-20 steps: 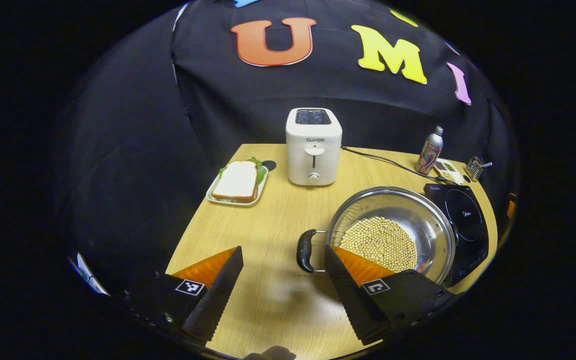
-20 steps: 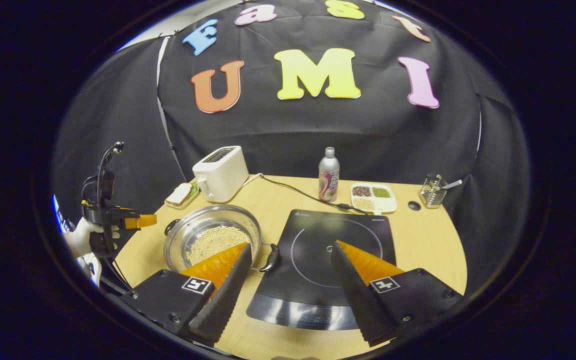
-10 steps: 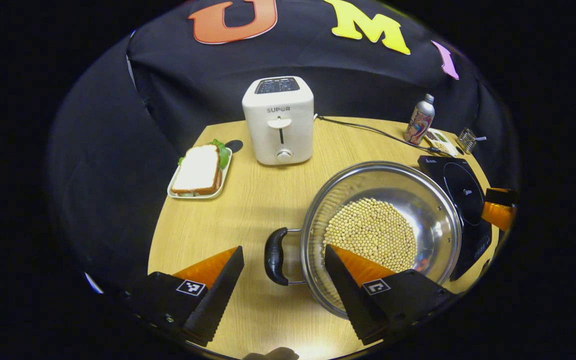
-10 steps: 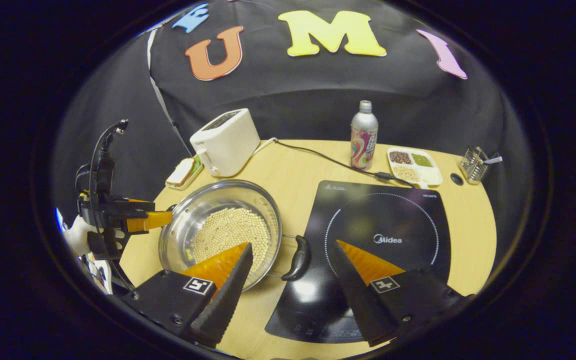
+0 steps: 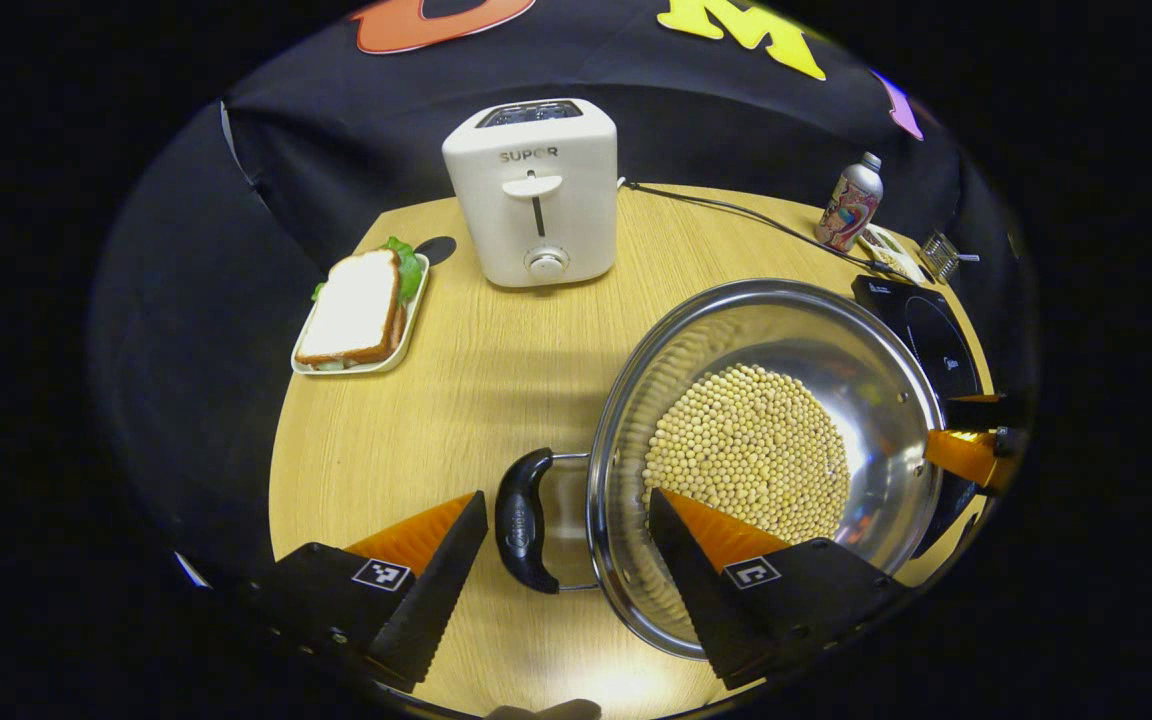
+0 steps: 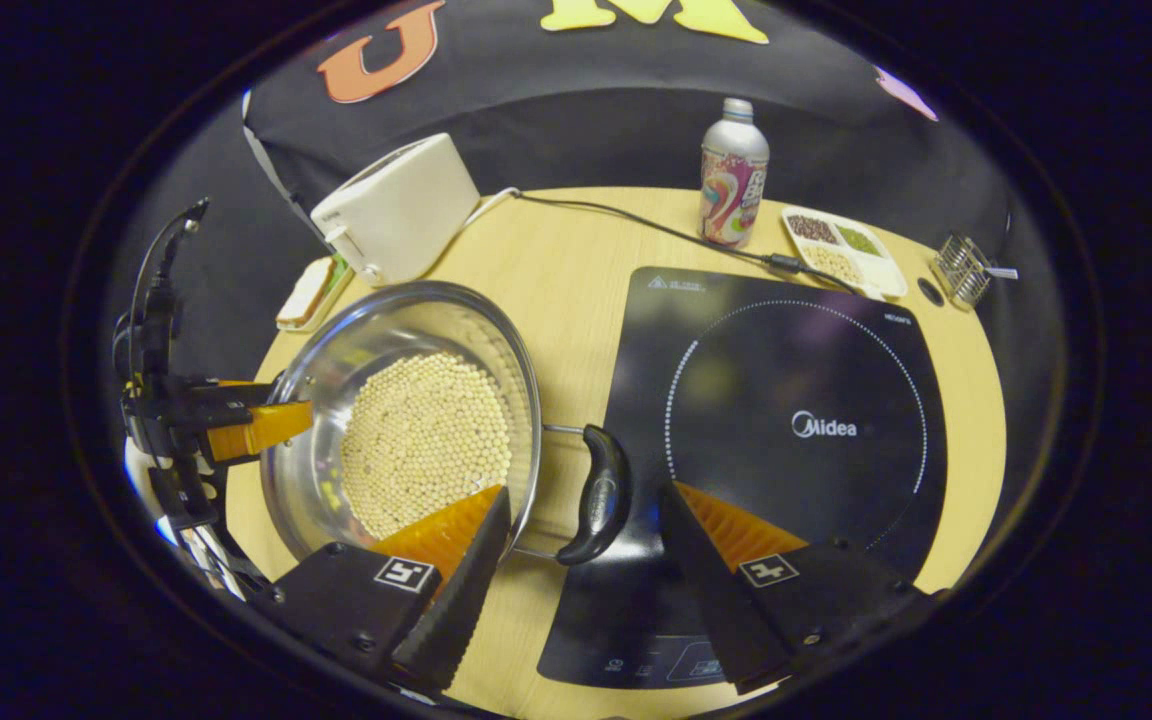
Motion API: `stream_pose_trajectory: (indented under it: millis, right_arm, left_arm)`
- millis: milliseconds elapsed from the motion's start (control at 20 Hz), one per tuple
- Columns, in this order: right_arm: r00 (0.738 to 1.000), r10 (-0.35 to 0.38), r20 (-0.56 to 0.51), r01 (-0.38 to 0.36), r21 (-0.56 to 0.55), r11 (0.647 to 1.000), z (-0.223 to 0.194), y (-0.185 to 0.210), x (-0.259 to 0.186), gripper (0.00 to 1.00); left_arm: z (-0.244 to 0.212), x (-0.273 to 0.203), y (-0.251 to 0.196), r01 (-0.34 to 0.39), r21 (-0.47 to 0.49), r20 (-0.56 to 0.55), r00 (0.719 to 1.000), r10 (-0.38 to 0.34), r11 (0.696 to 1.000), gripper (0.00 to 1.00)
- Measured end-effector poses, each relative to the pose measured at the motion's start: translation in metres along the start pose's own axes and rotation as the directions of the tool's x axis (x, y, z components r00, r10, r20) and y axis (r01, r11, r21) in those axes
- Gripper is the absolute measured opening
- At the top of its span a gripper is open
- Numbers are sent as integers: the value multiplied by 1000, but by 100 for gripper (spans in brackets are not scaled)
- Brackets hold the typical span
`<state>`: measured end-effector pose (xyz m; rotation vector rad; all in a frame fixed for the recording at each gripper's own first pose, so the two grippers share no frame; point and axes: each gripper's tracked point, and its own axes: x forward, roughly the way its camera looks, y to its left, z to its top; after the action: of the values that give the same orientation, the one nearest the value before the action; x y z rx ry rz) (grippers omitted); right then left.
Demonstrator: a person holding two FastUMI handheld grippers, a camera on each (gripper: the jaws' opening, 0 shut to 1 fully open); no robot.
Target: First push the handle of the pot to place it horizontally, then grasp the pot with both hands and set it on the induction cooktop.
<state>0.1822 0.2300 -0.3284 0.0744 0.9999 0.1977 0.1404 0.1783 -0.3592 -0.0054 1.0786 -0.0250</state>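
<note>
While both tongs, left [image 5: 566,520] and right [image 6: 581,520], gape, I'd straddle each black loop handle [image 5: 521,520] of the bean-filled steel pot [image 5: 766,450] squarely, then clamp.

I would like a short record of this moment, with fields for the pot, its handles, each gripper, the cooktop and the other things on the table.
pot: steel pot holding pale beans, on the table, left of the cooktop
handles: black handle between left gripper's fingers; other handle between right gripper's fingers
left gripper: open, not gripping
right gripper: open, not gripping
induction cooktop: bare
others: toaster, sandwich plate, bottle
</note>
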Motion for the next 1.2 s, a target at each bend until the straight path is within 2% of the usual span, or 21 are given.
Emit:
stream_pose_trajectory:
  millis: [50, 100, 150, 250, 300, 350, 450, 500, 550, 600, 650, 800, 850, 900, 950, 1000, 1100, 1150, 1200]
  right_arm:
    - [1000, -7, 3, 7, -18, 1000, 5, 2, 5, 96]
    - [1000, -18, -18, 17, -29, 999, 3, 3, 7, 91]
    - [999, -33, -31, 32, -29, 999, 4, 4, 7, 82]
    - [997, -42, -59, 41, -20, 999, 5, 9, 4, 84]
    - [995, -51, -87, 50, -17, 999, 2, 8, 10, 81]
    - [993, -64, -95, 64, -3, 998, 5, 7, 10, 79]
    - [990, -72, -125, 80, 57, 995, 8, 5, 11, 75]
    - [987, -76, -142, 88, 82, 993, 9, 4, 13, 67]
    - [985, -77, -154, 93, 98, 991, 8, 4, 12, 67]
    - [983, -78, -166, 95, 94, 991, 9, 5, 12, 63]
    - [982, -80, -169, 95, 86, 992, 9, 4, 12, 63]
    - [986, -68, -154, 82, 81, 993, 12, 5, 13, 62]
    - [987, -63, -150, 74, 74, 995, 11, 5, 14, 61]
    - [989, -53, -136, 63, 70, 996, 11, 5, 13, 58]
    - [991, -40, -128, 50, 71, 996, 12, 4, 13, 59]
    - [991, -34, -128, 44, 73, 996, 11, 3, 10, 54]
    - [995, -24, -98, 31, 72, 997, 16, 1, 4, 53]
    - [997, -16, -76, 21, 59, 998, 19, 1, 1, 53]
    - [999, -13, -51, 15, 46, 999, 24, 3, -10, 55]
  left_arm:
    - [-1, 4, -1, 3, -3, -11, 1000, -3, 1000, 98]
    - [-1, 8, 0, 1, -2, -24, 1000, -1, 1000, 98]
    - [-1, 7, 0, -2, 0, -33, 999, 2, 1000, 98]
    - [-2, 10, -2, 5, 0, -41, 999, -5, 1000, 96]
    - [-2, 11, -3, 3, 4, -46, 999, -3, 1000, 92]
    - [-2, 11, -2, 1, 5, -56, 998, -1, 1000, 84]
    - [-3, 14, 1, -8, 5, -78, 997, 8, 1000, 81]
    - [-3, 15, -1, 6, -12, -86, 996, -7, 1000, 76]
    - [-3, 14, 0, 8, -29, -98, 995, -11, 1000, 75]
    - [-2, 14, 2, 12, -43, -108, 994, -16, 999, 83]
    - [-2, 14, 2, 17, -47, -119, 993, -23, 999, 71]
    - [-6, 14, 1, 21, -88, -157, 987, -35, 996, 70]
    - [-6, 12, 1, 25, -96, -162, 986, -40, 995, 58]
    - [-4, 10, 1, 23, -103, -154, 987, -39, 994, 66]
    - [-6, 11, 0, 14, -111, -158, 987, -31, 994, 62]
    - [-3, 5, 0, 15, -113, -142, 989, -31, 993, 61]
    - [2, -3, 3, 24, -101, -121, 992, -36, 995, 61]
    - [4, -5, 7, 27, -96, -100, 994, -36, 995, 68]
    - [4, -7, 9, 28, -99, -93, 995, -37, 995, 58]
